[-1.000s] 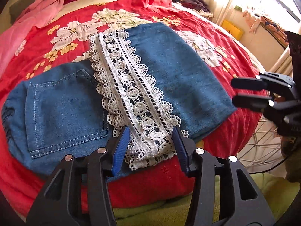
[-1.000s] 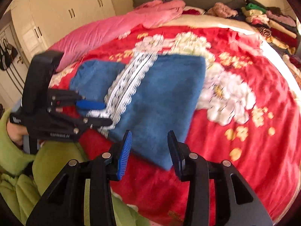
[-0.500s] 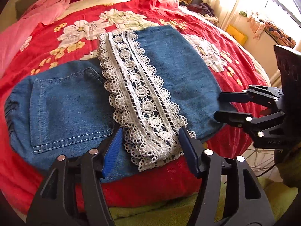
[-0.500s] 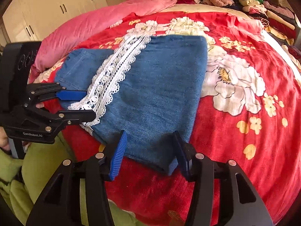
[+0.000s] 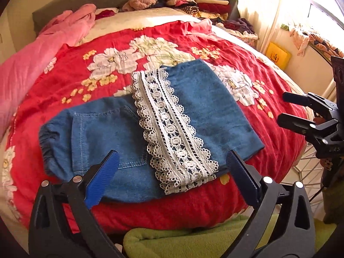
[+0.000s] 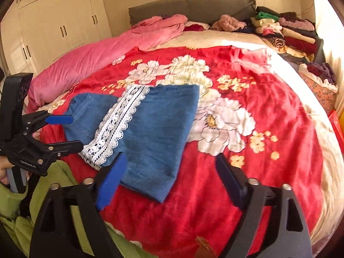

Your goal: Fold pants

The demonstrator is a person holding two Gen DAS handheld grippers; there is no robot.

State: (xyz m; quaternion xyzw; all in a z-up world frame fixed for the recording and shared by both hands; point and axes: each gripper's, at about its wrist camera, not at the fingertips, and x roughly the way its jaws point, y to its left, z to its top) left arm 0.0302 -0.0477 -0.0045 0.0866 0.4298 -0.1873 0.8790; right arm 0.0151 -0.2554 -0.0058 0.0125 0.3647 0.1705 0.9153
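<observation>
The folded blue denim pants point(image 5: 204, 111) point(image 6: 159, 124) lie flat on the red flowered bedspread point(image 5: 150, 202) point(image 6: 268, 107), with a white lace strip point(image 5: 169, 126) point(image 6: 116, 126) running along them and a back pocket showing at the left. My left gripper point(image 5: 172, 159) point(image 6: 66, 132) hovers just off the near edge with its jaws opening wide. The lace end shows between them, untouched. My right gripper point(image 6: 171, 159) point(image 5: 282, 107) is also opening, over the pants' near right corner, and grips nothing.
A pink blanket point(image 6: 96, 56) lies along the bed's left side. Stacked folded clothes point(image 6: 286, 34) sit at the far right by the grey headboard point(image 6: 189, 6). A green sleeve point(image 6: 13, 200) and green cloth point(image 5: 193, 236) are in front, a wire basket point(image 5: 305, 169) at the right.
Both grippers' jaws have spread from narrow to wide. Both have drawn back and upward from the pants' near edge, so more of the bed shows. The pants lie where they were.
</observation>
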